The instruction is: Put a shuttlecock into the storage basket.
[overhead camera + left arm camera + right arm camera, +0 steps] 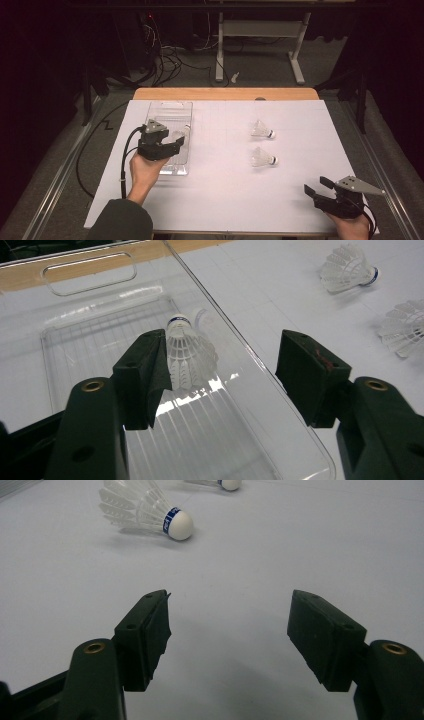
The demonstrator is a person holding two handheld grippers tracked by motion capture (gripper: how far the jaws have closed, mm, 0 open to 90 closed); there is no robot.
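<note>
- Left gripper (pixel 176 145) held over the clear plastic bin (pixel 167 107) on the left of the table, jaws spread wide and pinching nothing.
- One shuttlecock (pixel 187 357) lying inside that bin, just beside the left jaw in the left gripper view, cork end pointing to the far side; whether feathers and jaw pad actually touch, cannot tell. Looks let go there on purpose (a judgement: the wide jaws over the bin suit a drop-off, not a pick-up).
- Bin set lengthwise, cut-out handle at the far end, open top facing up, so easy to lower things straight in.
- Two more shuttlecocks out on the white table cover right of centre, well apart from the bin: the farther shuttlecock (pixel 261 130) and the nearer shuttlecock (pixel 263 158), both on their sides with corks to the right, a small gap between them.
- Right gripper (pixel 317 187) resting low at the near right corner, jaws likewise spread and empty, pointed toward the nearer shuttlecock (seen ahead and to the left in the right gripper view).
- Probable aim, judged from the layout: gather the shuttlecocks into the bin, one in and two left out.
- Likely care needed: light feathers, easily crushed or flicked away by a hard pinch.
</note>
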